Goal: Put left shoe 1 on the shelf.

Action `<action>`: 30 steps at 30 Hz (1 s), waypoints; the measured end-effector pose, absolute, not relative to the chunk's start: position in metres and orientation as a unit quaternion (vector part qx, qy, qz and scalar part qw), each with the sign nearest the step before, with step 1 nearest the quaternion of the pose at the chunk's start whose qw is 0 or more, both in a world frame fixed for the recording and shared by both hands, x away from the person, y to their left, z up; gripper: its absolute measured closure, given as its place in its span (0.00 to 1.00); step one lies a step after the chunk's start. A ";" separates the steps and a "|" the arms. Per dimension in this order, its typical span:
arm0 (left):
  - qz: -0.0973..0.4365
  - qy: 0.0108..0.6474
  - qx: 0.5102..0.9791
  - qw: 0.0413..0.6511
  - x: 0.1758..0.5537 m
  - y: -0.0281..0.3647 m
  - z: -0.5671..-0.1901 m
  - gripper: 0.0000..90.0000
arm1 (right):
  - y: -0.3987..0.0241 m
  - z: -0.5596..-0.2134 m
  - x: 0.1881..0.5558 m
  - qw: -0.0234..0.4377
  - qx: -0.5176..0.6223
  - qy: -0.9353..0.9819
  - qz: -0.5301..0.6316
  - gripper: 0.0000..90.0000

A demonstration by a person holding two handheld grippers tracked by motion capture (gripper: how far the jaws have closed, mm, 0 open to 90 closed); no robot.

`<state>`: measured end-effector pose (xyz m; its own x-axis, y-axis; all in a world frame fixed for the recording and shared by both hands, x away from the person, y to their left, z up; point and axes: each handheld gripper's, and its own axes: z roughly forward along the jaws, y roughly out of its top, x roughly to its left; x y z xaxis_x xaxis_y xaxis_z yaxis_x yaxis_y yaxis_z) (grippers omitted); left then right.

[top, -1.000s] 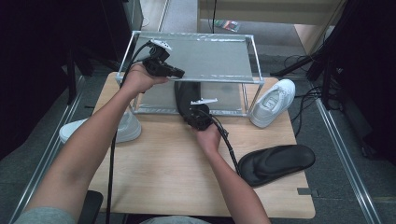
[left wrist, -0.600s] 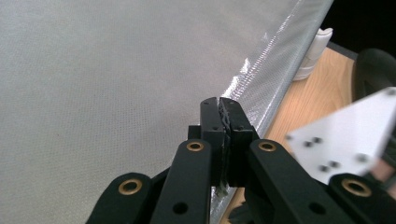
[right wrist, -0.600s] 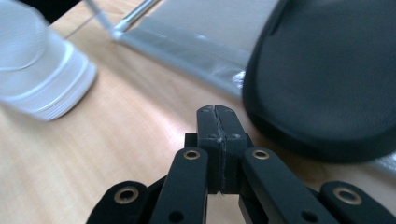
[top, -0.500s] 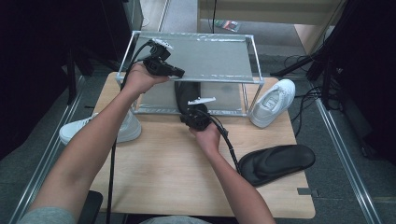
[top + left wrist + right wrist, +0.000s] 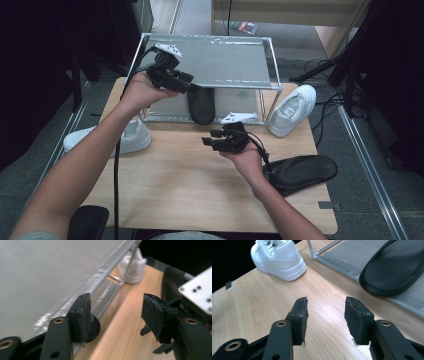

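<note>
The table (image 5: 165, 185) is pale wood with a smooth, faintly glossy grain. The rack (image 5: 215, 60) has thin shiny metal tubes and matt grey fabric-like shelves. The black slipper (image 5: 397, 267) on its lower shelf looks matt, rubbery and smooth. The white shoe (image 5: 278, 258) at left is smooth leather-like material. Gripper pads (image 5: 357, 317) are rough, worn black foam.

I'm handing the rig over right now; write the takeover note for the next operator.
Left gripper: open, empty, held at the front edge of the rack's top shelf.
Right gripper: open, empty, over the table in front of the rack.
One black slipper lies on the rack's lower shelf, its end jutting over the front edge. The second black slipper is on the table at right. White shoes sit left and right of the rack.
Done: one slipper shelved. Left, probably: shelve the rest.
</note>
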<state>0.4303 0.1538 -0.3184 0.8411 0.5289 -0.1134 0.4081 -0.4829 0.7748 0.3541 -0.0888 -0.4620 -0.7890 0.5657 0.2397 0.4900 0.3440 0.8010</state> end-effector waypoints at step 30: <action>0.036 0.304 0.855 0.418 0.333 0.180 -0.413 0.41 | -0.186 -0.459 0.314 0.048 0.300 0.809 0.503 0.59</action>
<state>0.3328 0.1802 -0.4134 0.8125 0.5501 -0.1930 0.4903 -0.4658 0.7366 0.3142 -0.1862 -0.4587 -0.8160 0.5329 0.2241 0.4369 0.3147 0.8427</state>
